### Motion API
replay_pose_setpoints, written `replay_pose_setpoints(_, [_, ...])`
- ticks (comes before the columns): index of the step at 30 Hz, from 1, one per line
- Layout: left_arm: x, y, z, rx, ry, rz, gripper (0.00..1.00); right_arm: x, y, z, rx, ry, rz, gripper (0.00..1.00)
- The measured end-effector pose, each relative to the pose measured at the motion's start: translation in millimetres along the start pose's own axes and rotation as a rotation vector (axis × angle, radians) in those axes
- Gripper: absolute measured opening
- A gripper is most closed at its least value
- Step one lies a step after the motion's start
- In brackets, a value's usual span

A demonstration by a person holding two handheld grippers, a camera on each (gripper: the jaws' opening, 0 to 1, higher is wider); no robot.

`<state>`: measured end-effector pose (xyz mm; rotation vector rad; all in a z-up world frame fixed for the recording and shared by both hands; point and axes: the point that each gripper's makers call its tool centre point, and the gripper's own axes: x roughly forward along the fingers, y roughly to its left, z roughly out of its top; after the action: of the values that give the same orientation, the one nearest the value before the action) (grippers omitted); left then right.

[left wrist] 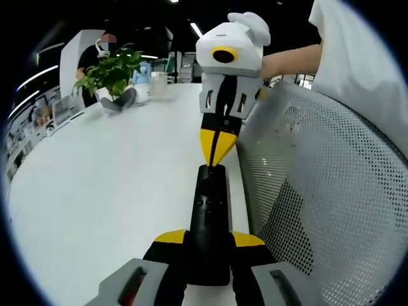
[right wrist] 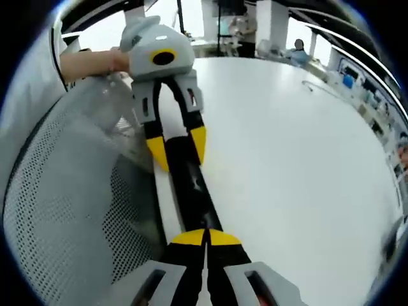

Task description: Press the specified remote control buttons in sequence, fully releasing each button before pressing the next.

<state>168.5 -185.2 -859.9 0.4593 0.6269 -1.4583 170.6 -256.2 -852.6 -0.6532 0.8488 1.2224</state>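
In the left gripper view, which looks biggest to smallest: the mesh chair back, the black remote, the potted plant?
1. Mesh chair back, clearly largest.
2. Black remote.
3. Potted plant, smallest, though it stands far off on the white table, so real size is unsure.

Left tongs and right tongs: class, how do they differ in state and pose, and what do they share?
The left tongs clamp the sides of the black remote, held apart by it; the right tongs are closed tip to tip, holding nothing. The left tongs grip one end; the right tongs' tips meet the opposite end. Both have yellow tips.
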Motion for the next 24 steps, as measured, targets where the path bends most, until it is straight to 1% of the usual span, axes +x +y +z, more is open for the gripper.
replay_pose_setpoints(2, [0.0,-0.1,-0.1,0.002,0.001,0.001,0.24,1.1,1.8,5.2,-0.004,-0.008,0.008,0.0])
replay_pose_setpoints(3, [0.1,-0.1,-0.1,0.002,0.001,0.001,0.24,2.2,3.2,8.8,0.0,-0.016,0.023,0.0])
replay_pose_setpoints(5, [0.1,-0.1,0.0,0.002,0.0,0.0,0.24,4.9,3.6,10.6,0.0,-0.012,0.03,0.0])
replay_pose_setpoints(6, [0.2,-0.1,0.0,0.001,0.0,-0.001,0.24,6.3,4.1,9.4,-0.007,0.0,0.033,0.0])
replay_pose_setpoints(7, [0.1,-0.2,0.0,0.002,0.0,0.0,0.24,7.2,2.9,10.2,-0.05,0.004,0.032,0.0])
replay_pose_setpoints(8, [0.1,-0.2,0.0,0.001,0.001,0.0,0.24,7.3,3.5,9.1,-0.031,0.015,0.035,0.0])
replay_pose_setpoints(9, [0.1,-0.3,0.0,0.001,0.003,0.001,0.24,6.4,3.6,8.4,-0.033,0.016,0.036,0.0])
replay_pose_setpoints(12, [0.2,-0.6,0.1,0.007,0.005,0.003,0.24,6.9,4.3,8.0,-0.05,0.021,0.033,0.0])
replay_pose_setpoints(19, [-0.1,-0.6,0.1,0.011,0.005,0.0,0.24,8.4,3.7,8.4,-0.092,0.064,0.02,0.0])
replay_pose_setpoints(21, [-0.3,-0.6,0.1,0.01,0.004,0.0,0.24,7.5,2.9,7.6,-0.085,0.054,0.02,0.0])
replay_pose_setpoints(24, [-0.4,-0.4,-0.1,0.01,0.005,0.0,0.24,6.8,2.9,8.7,-0.002,0.008,0.033,0.0])
